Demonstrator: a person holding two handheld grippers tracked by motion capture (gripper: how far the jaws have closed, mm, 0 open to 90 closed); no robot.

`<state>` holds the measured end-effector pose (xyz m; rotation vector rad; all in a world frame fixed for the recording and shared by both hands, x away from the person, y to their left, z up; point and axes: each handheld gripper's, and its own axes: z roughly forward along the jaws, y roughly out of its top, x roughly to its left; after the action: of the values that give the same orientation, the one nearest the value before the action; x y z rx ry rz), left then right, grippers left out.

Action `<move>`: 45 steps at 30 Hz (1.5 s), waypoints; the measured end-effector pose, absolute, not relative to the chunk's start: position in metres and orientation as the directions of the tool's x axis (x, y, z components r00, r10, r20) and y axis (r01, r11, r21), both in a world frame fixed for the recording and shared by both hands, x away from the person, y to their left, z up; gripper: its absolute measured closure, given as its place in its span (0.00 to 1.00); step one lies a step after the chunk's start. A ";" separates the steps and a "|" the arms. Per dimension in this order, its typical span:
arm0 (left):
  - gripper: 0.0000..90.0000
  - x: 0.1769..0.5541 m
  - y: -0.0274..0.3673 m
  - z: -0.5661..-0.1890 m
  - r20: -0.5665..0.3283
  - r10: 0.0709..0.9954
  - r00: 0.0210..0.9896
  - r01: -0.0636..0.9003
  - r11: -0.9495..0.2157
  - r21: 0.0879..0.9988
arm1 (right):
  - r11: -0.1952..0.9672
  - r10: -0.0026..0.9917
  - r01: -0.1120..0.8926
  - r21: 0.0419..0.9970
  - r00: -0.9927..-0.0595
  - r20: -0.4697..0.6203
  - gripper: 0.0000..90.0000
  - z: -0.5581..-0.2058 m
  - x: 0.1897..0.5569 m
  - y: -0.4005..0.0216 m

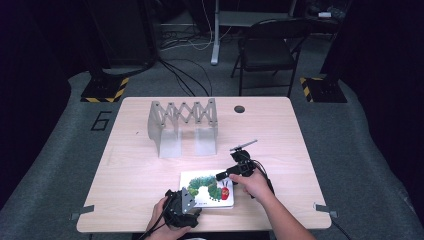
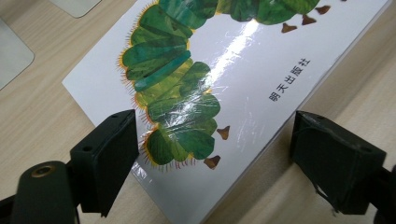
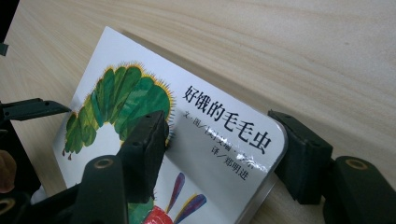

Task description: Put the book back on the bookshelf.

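A picture book with a green caterpillar on its white cover lies flat near the table's front edge. My left gripper is at the book's near left corner. In the left gripper view the gripper is open: one jaw hangs over the glossy cover, the other over bare wood past the book's edge. My right gripper is at the book's right side. In the right gripper view it is open astride a rounded corner of the book, one jaw above the cover and the other against the edge.
A grey accordion-style rack stands on the wooden table behind the book, and its feet reach the corner of the left gripper view. A round hole is at the table's back. A black folding chair stands beyond the table.
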<state>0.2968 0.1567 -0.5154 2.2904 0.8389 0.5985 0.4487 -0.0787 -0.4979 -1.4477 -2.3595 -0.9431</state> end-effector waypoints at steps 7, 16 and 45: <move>0.22 0.298 0.160 -0.509 0.104 0.704 0.703 0.459 -0.561 0.689 | 0.311 0.717 0.857 0.410 -0.495 0.491 0.43 -0.498 0.448 -0.080; 0.26 0.306 0.167 -0.499 0.021 0.715 0.699 0.505 -0.514 0.693 | 0.312 0.717 0.854 0.416 -0.499 0.486 0.43 -0.499 0.448 -0.080; 0.17 0.330 0.181 -0.506 -0.056 0.757 0.651 0.584 -0.452 0.674 | 0.318 0.735 0.855 0.409 -0.495 0.463 0.43 -0.496 0.445 -0.078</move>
<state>0.3297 0.1814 -0.5062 2.1932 1.0362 0.3311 0.4452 -0.0775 -0.4959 -1.4610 -2.3887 -0.9262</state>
